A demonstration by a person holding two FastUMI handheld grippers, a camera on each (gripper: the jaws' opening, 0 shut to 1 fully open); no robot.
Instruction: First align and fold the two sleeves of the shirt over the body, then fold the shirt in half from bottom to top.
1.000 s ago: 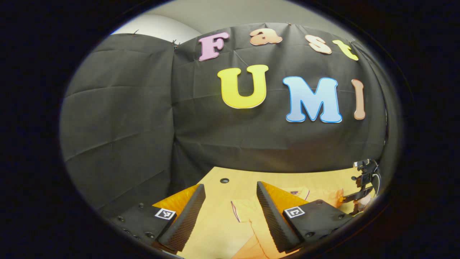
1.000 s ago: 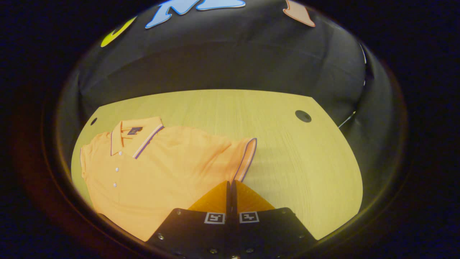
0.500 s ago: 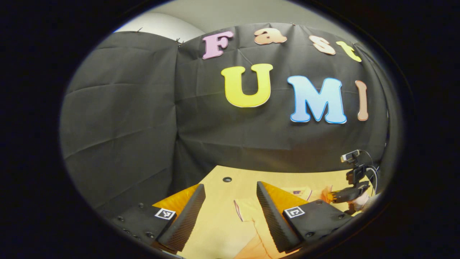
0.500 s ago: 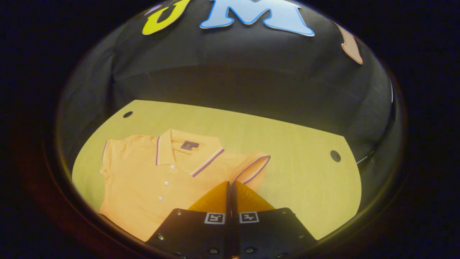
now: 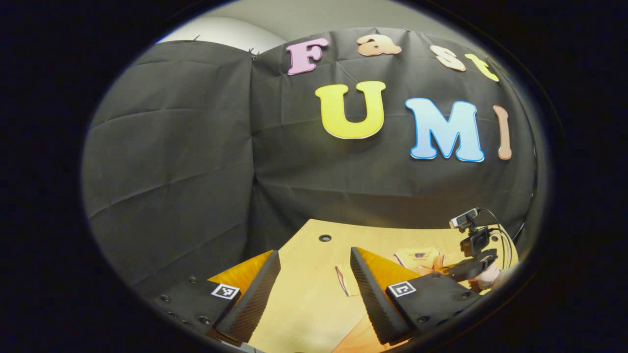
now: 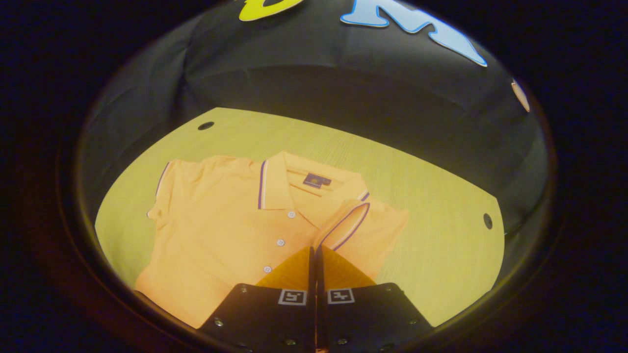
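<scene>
Sleeve point(image 6: 360, 223) now dragged over shirt point(image 6: 221, 230) chest by right gripper point(image 6: 314, 249) pinching it; left gripper point(image 5: 314, 274) spread wide.

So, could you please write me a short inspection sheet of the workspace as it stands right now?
Surface: wooden table, with round holes near two corners.
Job's things: orange polo shirt lies flat, collar away from the camera; its right sleeve is drawn in over the chest, the other sleeve lies spread out.
Clutter: nothing seen.
Grippers: right gripper is shut on the right sleeve's striped cuff; left gripper is open above the table, holding nothing.
Cables: black cables loop behind the right gripper.
Surroundings: black cloth wall behind the table.
</scene>
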